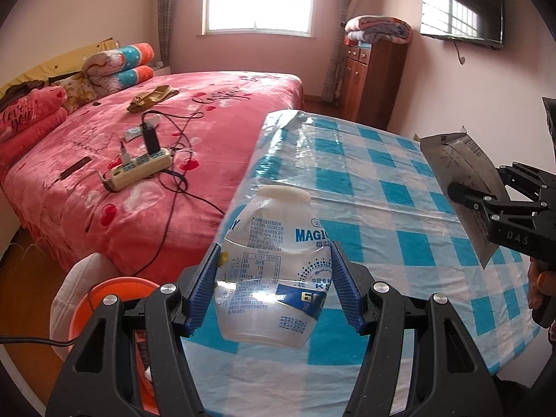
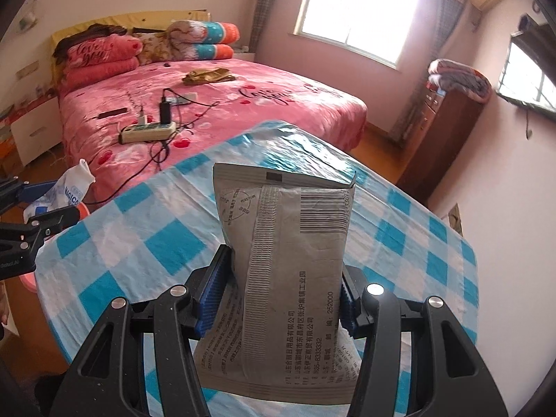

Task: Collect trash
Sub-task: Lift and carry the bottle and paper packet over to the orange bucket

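Left gripper (image 1: 274, 285), jaws clamped on an empty plastic bottle (image 1: 274, 271), and right gripper (image 2: 278, 299), jaws clamped on a grey wrapper (image 2: 285, 278), each hold their trash clear above the checked worktop (image 1: 399, 208), apparently for carrying to the orange bin (image 1: 104, 299).

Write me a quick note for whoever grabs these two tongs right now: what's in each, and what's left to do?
Left tongs: shut on the empty clear plastic bottle, held above the edge of the checked table.
Right tongs: shut on the grey paper packet, held up over the same table.
Orange bin: on the floor, below and beside the left tongs.
Done: both pieces of trash are picked up.
Left: probably drop both into the bin; no other trash shows on the table.
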